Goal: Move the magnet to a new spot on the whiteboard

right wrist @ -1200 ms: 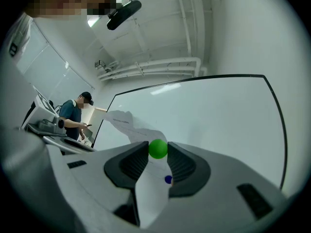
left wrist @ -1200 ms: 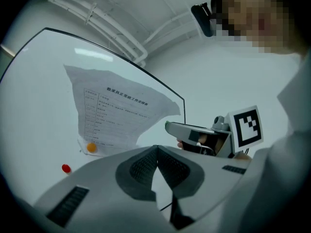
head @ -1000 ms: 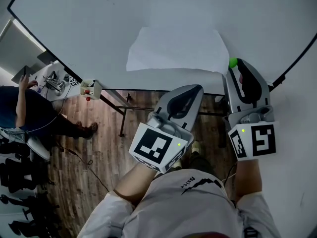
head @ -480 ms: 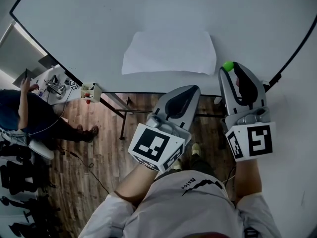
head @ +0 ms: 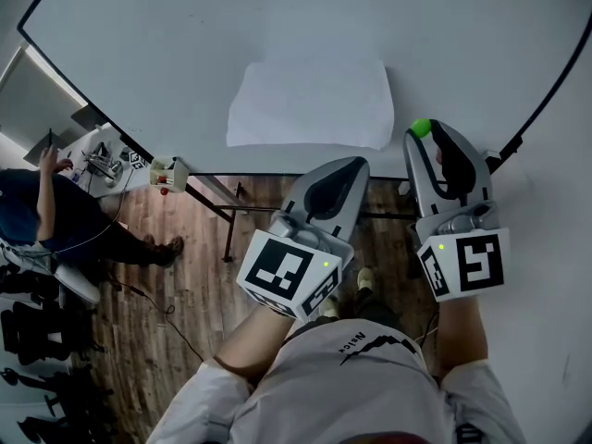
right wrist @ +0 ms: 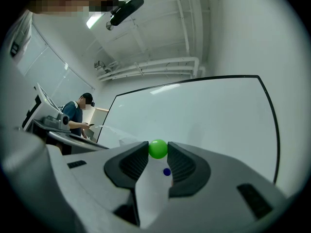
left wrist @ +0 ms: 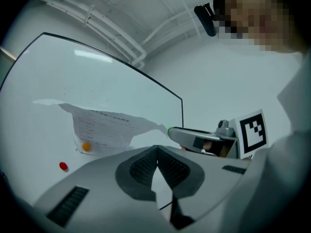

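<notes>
The left gripper (left wrist: 156, 149) hangs low by the person's body, jaws pressed together on nothing. The right gripper (head: 424, 137) has the green magnet (right wrist: 158, 148) pinched at its jaw tips, so the move looks underway but not finished. A second ago the magnet sat against the paper's (head: 310, 104) right edge; now it's clear of it, low on the whiteboard (head: 277, 17).

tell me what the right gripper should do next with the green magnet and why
Probably ease the green magnet forward onto bare whiteboard. The right gripper has it pinched at its jaw tips, just right of the paper sheet near the board's lower edge. Whether it touches the board can't be told.
</notes>
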Tool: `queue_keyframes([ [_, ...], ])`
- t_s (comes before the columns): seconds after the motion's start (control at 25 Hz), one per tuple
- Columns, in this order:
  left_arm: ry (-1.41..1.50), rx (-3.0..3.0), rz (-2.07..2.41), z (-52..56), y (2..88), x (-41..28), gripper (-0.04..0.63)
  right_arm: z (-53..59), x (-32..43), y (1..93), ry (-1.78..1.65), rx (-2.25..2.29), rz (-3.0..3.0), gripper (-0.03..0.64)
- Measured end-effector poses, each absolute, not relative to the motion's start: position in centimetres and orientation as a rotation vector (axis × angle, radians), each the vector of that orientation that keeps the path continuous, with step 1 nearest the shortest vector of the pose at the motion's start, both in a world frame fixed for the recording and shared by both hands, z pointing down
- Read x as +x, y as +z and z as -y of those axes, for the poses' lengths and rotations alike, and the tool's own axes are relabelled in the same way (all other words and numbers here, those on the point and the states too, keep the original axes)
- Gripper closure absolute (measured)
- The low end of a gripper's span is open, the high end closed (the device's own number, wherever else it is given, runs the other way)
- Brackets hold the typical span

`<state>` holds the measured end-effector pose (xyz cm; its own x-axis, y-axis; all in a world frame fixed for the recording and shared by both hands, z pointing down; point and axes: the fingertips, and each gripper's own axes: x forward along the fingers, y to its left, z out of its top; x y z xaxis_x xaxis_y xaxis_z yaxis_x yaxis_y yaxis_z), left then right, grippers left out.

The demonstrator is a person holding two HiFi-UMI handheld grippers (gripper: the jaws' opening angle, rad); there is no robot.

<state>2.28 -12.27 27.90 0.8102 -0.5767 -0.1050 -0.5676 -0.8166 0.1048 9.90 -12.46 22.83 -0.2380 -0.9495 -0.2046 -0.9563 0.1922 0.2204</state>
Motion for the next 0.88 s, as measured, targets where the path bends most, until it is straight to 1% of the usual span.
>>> queue_keyframes([
  [0.28, -0.222, 2.921, 0.948, 12.3, 26.5, 1.9, 0.584, 12.5, 9.7, 23.0, 0.453, -1.929, -2.441, 0.486],
  [0.56, -0.219, 2.928, 0.972, 13.4, 27.2, 1.1, 0.584, 14.0, 8.1, 24.8, 0.429, -1.882, -2.482, 0.486],
  [0.88, -0.197, 2.910, 1.016, 14.8, 27.2, 0.2, 0.584, 16.1, 6.8, 22.6, 0.434, -1.772, -2.487, 0.486],
])
